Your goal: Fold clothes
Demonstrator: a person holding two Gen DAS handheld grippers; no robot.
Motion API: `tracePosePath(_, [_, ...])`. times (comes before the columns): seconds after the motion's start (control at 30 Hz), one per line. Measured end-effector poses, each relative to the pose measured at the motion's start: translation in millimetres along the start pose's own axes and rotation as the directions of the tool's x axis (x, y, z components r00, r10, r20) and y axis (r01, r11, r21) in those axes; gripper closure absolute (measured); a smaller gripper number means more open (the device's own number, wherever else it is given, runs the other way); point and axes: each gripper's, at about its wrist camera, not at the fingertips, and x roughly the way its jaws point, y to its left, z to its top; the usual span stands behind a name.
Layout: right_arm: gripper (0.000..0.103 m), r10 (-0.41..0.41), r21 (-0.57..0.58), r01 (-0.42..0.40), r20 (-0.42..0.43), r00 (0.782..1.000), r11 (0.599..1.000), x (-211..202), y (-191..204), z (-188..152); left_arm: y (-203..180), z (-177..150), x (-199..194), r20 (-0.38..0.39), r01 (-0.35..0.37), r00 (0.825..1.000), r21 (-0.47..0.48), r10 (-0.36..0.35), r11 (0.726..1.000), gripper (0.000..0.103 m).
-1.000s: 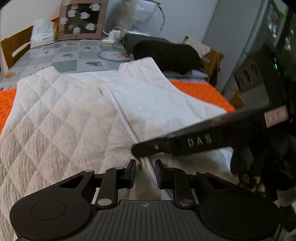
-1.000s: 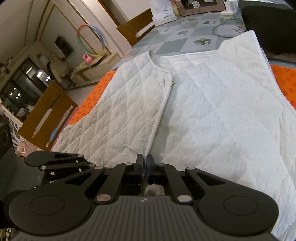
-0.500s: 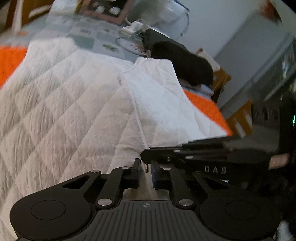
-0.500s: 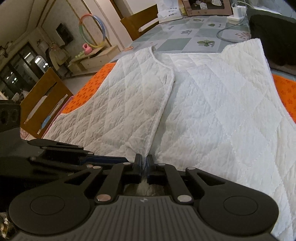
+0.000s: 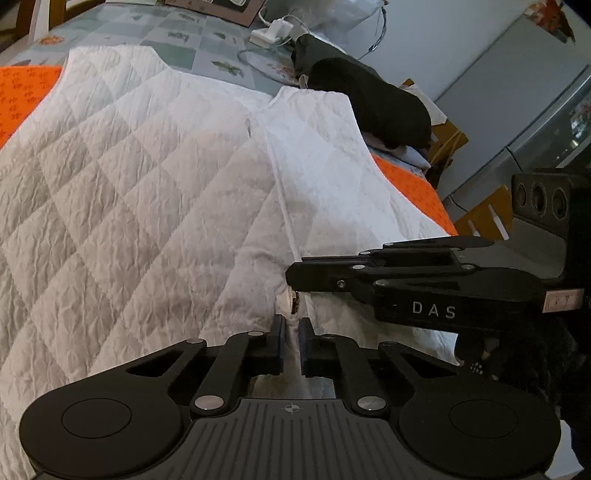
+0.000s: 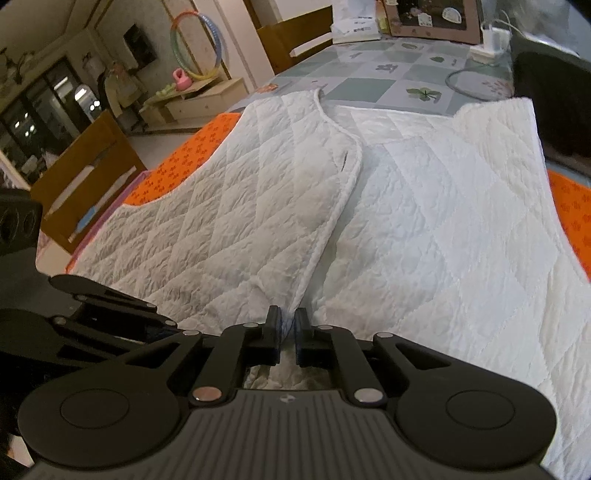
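A white quilted vest (image 5: pixel 147 192) lies spread flat, front up, on an orange mat (image 5: pixel 22 96); it also shows in the right wrist view (image 6: pixel 424 221). My left gripper (image 5: pixel 291 325) is shut on the bottom hem at the front opening. My right gripper (image 6: pixel 287 317) is shut on the hem of the vest's front edge (image 6: pixel 325 236). The two grippers are side by side; the right one (image 5: pixel 295 277) shows in the left wrist view, the left one (image 6: pixel 110 310) in the right wrist view.
A black garment pile (image 5: pixel 369 99) lies beyond the vest on the tiled tablecloth (image 6: pixel 388 74). A white power strip and cables (image 5: pixel 273 33) and a framed picture (image 6: pixel 428 18) are at the far end. Wooden chairs (image 6: pixel 85 177) stand beside the table.
My left gripper has closed from open onto the hem and swung left. My right gripper stayed shut on the hem, with the left gripper coming up beside it.
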Motion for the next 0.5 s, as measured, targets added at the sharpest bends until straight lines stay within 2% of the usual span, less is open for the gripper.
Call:
tracePosePath(0.17, [0.095,-0.012,-0.036,0.011,-0.015,1.000,0.999,1,3,2,-5,10,-12,0.025,0.016,1.000,-0.031,-0.015,0.999,0.093])
tracePosePath(0.27, [0.095,-0.011,-0.047,0.010,-0.020,1.000,0.999,1,4,3,1,9,1,-0.026,-0.017,1.000,-0.050,0.016,0.999,0.094])
tracePosePath(0.37, [0.095,-0.010,-0.053,0.008,-0.022,1.000,0.999,0,4,2,6,5,4,-0.027,-0.009,1.000,-0.098,0.007,0.995,0.094])
tracePosePath(0.5, [0.095,-0.009,-0.059,0.008,-0.026,1.000,0.998,1,4,3,-4,8,4,-0.038,-0.040,0.999,-0.035,0.038,0.999,0.095])
